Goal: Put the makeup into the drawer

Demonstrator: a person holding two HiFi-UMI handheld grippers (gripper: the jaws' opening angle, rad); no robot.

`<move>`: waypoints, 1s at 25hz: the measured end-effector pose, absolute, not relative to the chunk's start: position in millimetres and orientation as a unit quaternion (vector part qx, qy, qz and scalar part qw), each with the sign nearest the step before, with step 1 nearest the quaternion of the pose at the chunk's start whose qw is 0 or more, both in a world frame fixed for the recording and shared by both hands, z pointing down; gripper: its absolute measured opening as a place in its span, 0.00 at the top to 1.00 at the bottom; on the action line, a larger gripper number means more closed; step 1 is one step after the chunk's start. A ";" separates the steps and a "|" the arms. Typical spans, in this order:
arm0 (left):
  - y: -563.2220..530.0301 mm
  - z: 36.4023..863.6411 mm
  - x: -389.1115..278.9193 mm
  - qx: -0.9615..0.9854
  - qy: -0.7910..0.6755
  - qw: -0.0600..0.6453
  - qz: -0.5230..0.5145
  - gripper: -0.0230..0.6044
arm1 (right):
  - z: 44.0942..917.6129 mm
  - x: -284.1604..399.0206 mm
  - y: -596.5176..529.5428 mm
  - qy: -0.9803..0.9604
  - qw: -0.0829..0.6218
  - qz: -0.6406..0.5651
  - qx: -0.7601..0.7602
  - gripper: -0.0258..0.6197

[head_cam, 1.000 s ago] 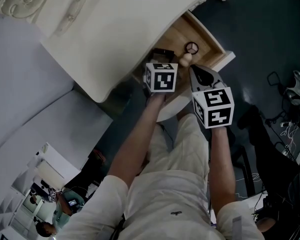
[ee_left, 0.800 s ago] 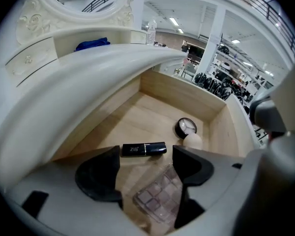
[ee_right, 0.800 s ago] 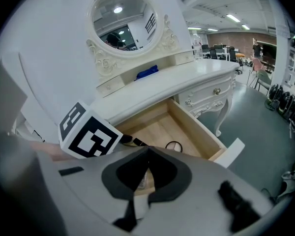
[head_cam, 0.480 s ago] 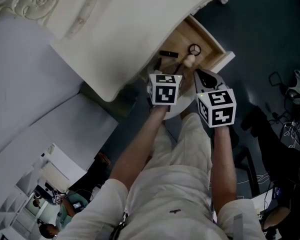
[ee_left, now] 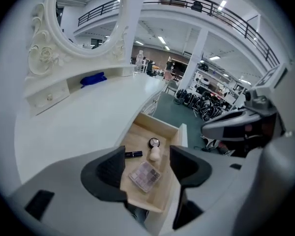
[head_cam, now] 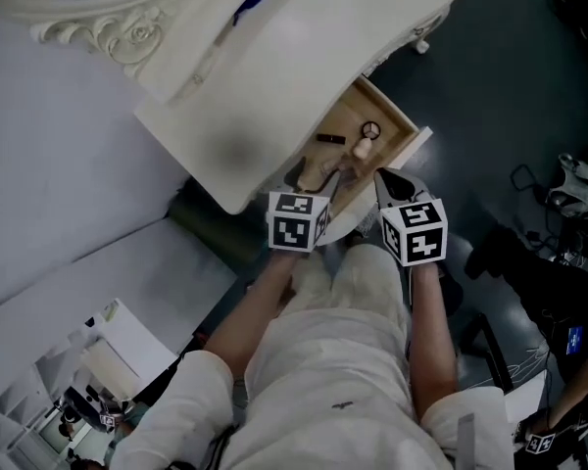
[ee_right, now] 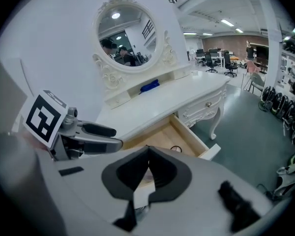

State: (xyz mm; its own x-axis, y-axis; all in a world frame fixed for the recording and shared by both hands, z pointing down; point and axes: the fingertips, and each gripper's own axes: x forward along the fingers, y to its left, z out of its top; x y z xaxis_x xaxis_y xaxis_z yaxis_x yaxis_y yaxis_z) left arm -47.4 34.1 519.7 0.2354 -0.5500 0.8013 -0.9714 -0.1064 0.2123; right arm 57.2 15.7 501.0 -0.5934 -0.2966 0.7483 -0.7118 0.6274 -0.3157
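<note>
The wooden drawer (head_cam: 404,125) of the white dressing table stands pulled out. In it lie a purple eyeshadow palette (ee_left: 146,175), a black lipstick (ee_left: 133,154), a beige sponge (ee_left: 155,155) and a round compact (ee_left: 154,142). My left gripper (ee_left: 146,151) hangs well above the drawer. It is open, its jaws have just been closing a little, and nothing is between them. My right gripper (ee_right: 148,168) is shut and empty, and it hovers above the drawer's front edge (ee_right: 211,151). In the head view both grippers, left (head_cam: 318,179) and right (head_cam: 390,179), sit over the drawer's near end.
The white tabletop (ee_left: 88,117) spreads to the left under an oval mirror (ee_right: 128,36). A blue thing (ee_left: 93,78) lies on the small shelf below the mirror. Dark floor (head_cam: 490,76) lies to the right, with cables and gear (head_cam: 573,179). The person's legs are right below the grippers.
Both grippers have risen away from the drawer and drawn back toward the person. The left one was down among the items and is now clear of them; the palette lies in the drawer.
</note>
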 end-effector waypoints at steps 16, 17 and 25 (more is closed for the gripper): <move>54.2 427.4 -52.2 0.764 -0.484 0.334 0.266 0.86 | 424.5 38.3 64.0 -0.849 0.283 0.287 0.341 0.94; 55.3 423.5 -51.6 0.769 -0.479 0.331 0.264 0.88 | 422.1 38.1 66.8 -0.849 0.279 0.287 0.345 0.94; 71.2 401.3 -51.9 0.797 -0.451 0.323 0.238 0.95 | 407.6 31.7 87.2 -0.851 0.270 0.280 0.352 0.94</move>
